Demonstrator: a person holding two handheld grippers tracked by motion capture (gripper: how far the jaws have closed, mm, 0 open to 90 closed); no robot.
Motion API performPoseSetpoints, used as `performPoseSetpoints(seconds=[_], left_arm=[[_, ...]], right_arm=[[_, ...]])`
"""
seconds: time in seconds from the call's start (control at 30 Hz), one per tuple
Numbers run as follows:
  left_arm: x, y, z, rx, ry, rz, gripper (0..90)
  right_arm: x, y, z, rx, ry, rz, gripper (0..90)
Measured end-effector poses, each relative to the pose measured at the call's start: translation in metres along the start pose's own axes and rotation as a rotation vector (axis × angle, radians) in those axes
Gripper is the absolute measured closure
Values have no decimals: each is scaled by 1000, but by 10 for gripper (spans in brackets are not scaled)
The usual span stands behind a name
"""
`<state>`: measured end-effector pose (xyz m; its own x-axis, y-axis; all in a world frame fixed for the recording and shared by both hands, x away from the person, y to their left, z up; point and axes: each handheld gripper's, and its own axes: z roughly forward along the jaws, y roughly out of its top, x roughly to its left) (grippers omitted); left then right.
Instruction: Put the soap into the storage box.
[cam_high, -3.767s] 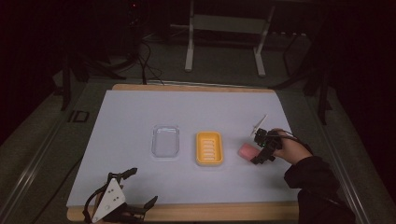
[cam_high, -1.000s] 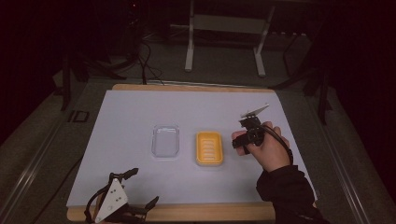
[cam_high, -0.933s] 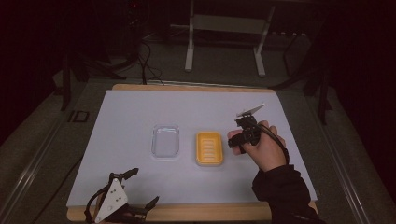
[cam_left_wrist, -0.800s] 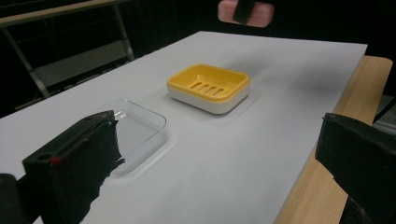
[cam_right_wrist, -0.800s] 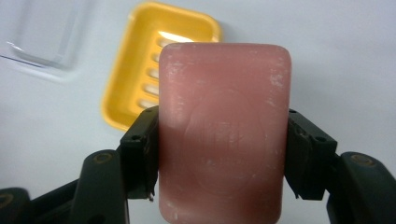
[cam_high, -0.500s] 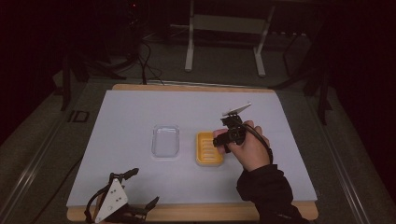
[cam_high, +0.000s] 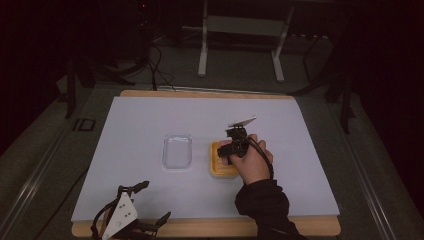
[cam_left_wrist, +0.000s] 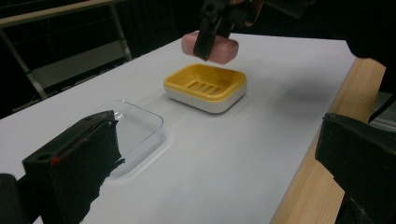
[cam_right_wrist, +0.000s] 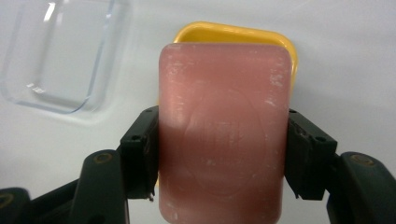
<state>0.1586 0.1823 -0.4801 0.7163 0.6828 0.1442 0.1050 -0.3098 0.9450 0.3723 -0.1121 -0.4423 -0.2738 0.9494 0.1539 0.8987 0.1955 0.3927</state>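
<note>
One soap bar (cam_right_wrist: 223, 135) above dish rim (cam_right_wrist: 233, 35).

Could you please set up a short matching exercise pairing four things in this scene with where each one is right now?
Things:
1. pink soap bar
2. yellow soap dish
3. clear lid
4. left gripper

Places:
A. lying at the table's near edge, unheld
B. clamped in the right gripper
C. flat on the white sheet, left of the dish
D. directly beneath the raised soap

Pairs: 1-B, 2-D, 3-C, 4-A
</note>
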Motion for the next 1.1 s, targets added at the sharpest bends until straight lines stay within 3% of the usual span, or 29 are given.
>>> performPoseSetpoints(seconds=[0.47, 0.67, 0.97, 1.1], left_arm=[[-1, 0, 0, -1, -3, 3, 4], [-1, 0, -1, 0, -4, 4, 4], [-1, 0, -1, 0, -4, 5, 4], [-1, 0, -1, 0, -5, 4, 4]], right_arm=[[3, -3, 37, 30, 13, 47, 376], [2, -4, 48, 41, -13, 52, 376], [4, -3, 54, 58, -26, 51, 373], [4, -2, 52, 70, -26, 24, 365]])
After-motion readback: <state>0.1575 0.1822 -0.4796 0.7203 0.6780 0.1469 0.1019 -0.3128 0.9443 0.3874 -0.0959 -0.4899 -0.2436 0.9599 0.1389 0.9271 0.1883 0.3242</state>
